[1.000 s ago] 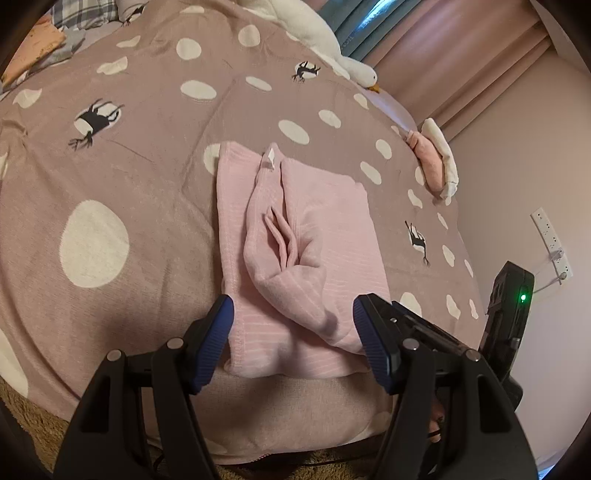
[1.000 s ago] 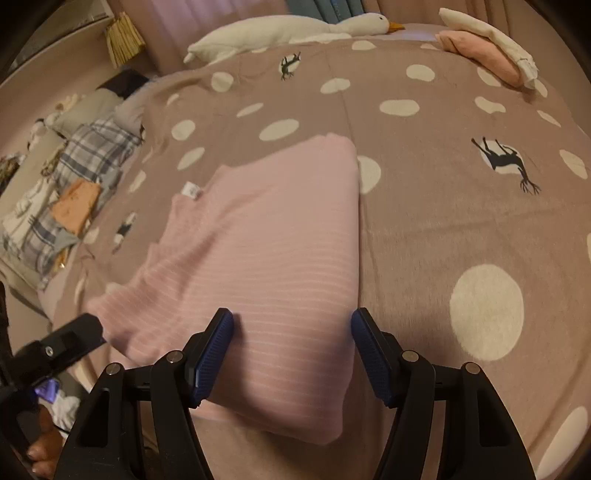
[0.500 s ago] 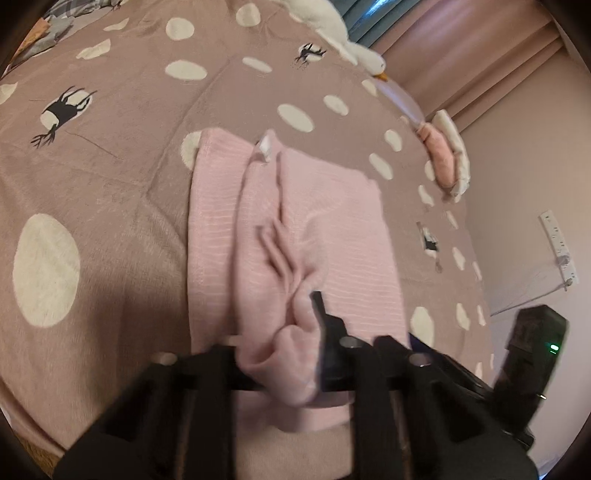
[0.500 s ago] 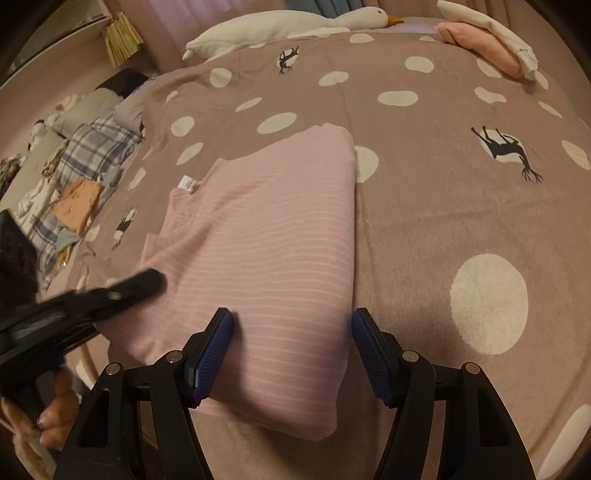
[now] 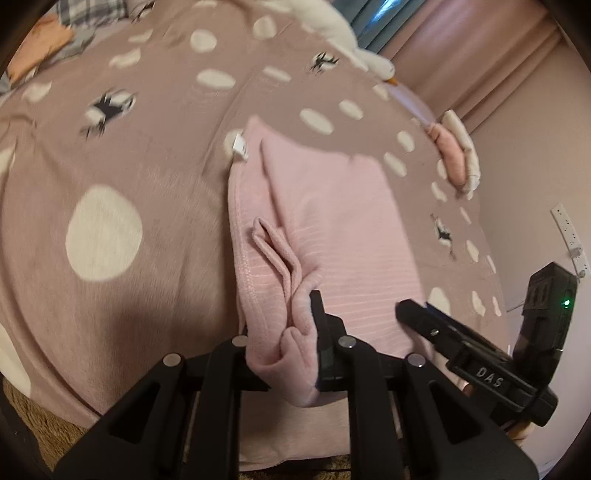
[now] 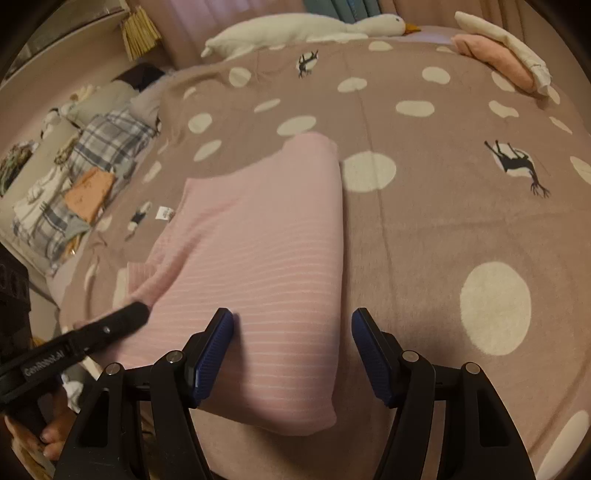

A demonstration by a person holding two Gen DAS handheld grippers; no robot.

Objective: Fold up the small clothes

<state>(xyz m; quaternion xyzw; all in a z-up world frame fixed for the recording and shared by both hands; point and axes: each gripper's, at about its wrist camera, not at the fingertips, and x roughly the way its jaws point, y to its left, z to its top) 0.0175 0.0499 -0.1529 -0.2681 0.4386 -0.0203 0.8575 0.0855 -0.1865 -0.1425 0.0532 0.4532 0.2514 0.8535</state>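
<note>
A pink striped garment [image 5: 332,229] lies partly folded on the dotted brown bedspread [image 5: 147,147], its white label [image 5: 240,147] at the far end. My left gripper [image 5: 284,332] is shut on the bunched folds of the garment's near left edge, and the cloth hides its left finger. In the right wrist view the same garment [image 6: 266,258] lies flat and smooth. My right gripper [image 6: 291,332] stands open over the near right corner, its blue pads [image 6: 214,354] apart and pressing on nothing. The left gripper's finger [image 6: 122,317] shows at the garment's left edge.
A white goose plush [image 6: 295,27] lies along the far side of the bed. A folded pink and cream pile [image 6: 498,59] sits at the far right. Plaid and orange clothes [image 6: 92,166] lie to the left. A wall socket [image 5: 569,240] is at the right.
My left gripper went from open around the garment's near edge to shut on its bunched folds, dipping lower. The right gripper stayed open in the same place.
</note>
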